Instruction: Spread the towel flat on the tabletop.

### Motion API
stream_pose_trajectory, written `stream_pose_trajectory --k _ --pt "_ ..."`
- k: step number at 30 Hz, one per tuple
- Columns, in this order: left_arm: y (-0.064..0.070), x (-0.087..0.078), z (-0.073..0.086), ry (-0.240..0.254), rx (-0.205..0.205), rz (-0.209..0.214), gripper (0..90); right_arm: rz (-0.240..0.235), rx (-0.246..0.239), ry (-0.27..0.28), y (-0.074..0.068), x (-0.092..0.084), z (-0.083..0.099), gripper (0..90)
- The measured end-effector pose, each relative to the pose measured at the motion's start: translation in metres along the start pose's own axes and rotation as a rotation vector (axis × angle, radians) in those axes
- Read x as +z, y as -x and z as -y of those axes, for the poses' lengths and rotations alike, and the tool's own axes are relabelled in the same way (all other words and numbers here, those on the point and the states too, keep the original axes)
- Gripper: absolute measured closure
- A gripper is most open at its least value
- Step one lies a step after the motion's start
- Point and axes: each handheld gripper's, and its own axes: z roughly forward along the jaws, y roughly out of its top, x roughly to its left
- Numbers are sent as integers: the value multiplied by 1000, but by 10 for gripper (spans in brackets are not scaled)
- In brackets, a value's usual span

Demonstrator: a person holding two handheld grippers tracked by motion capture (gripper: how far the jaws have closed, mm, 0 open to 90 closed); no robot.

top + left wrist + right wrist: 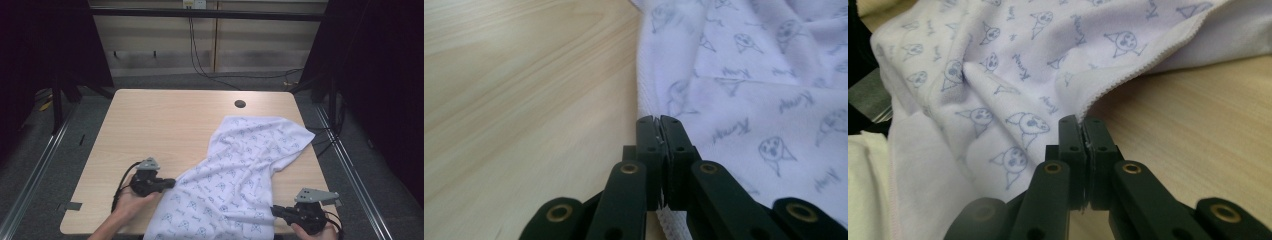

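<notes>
Both the left gripper [170,183] and right gripper [274,210] pinch opposite edges of the white printed cotton cloth [240,170], jaws pressed together; judged next: lift and spread it evenly.

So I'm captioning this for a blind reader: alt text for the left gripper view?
Two black jaws of the left gripper stand shut on the hemmed edge of a white printed cloth, which lies on a light wooden table.

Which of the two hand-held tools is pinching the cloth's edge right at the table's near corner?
The right tool. It grips the printed cloth at the table's near right corner, while the left tool pinches the cloth's left edge farther in on the tabletop.
</notes>
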Motion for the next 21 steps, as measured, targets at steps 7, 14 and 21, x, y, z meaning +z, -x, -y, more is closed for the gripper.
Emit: stream_pose_trajectory --k 7,14,21 --pt "13 -44 42 -28 0 77 876 -23 -16 -1 -6 -1 -1 812" --pt "3 -45 25 95 -32 47 749 -35 -13 16 -5 5 -7 646" --pt "-29 25 -36 4 -37 40 633 -17 0 70 12 27 -43 582"
